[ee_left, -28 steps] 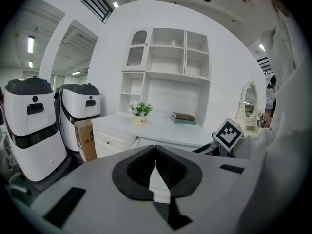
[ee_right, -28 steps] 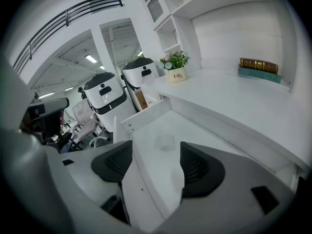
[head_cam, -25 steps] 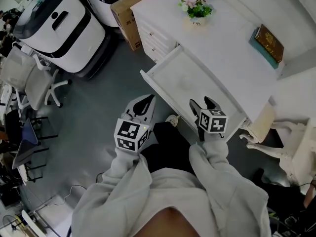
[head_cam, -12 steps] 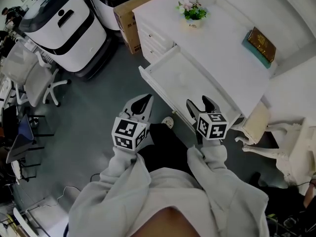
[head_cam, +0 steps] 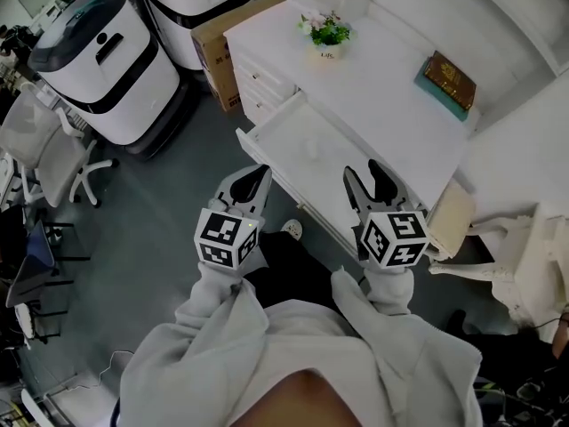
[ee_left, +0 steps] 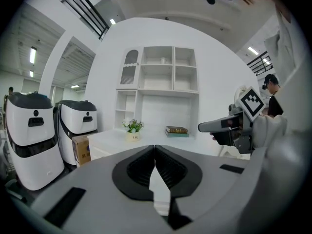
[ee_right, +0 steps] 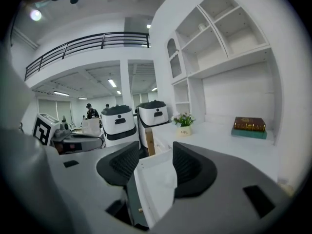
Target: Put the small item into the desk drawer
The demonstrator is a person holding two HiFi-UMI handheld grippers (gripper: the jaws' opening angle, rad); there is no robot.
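Observation:
The white desk (head_cam: 382, 87) has its drawer (head_cam: 267, 161) pulled out toward me. A small pale item (head_cam: 311, 147) lies on the drawer floor, faint against the white. My right gripper (head_cam: 369, 181) hovers over the drawer's near edge; its jaws are closing with nothing between them. In the right gripper view the drawer (ee_right: 146, 189) shows beyond the jaws with the pale crumpled item (ee_right: 165, 178) inside. My left gripper (head_cam: 252, 185) hangs over the floor just left of the drawer front, its jaws shut and empty.
A flower pot (head_cam: 327, 32) and stacked books (head_cam: 447, 81) stand on the desk top. A cardboard box (head_cam: 222, 38) and two white machines (head_cam: 102, 60) sit left of the desk. An office chair (head_cam: 53, 154) is at far left, a white chair (head_cam: 524, 265) at right.
The right gripper has drawn back from the drawer toward me and its jaws have narrowed. The left gripper has hardly moved. The head view has shifted a little.

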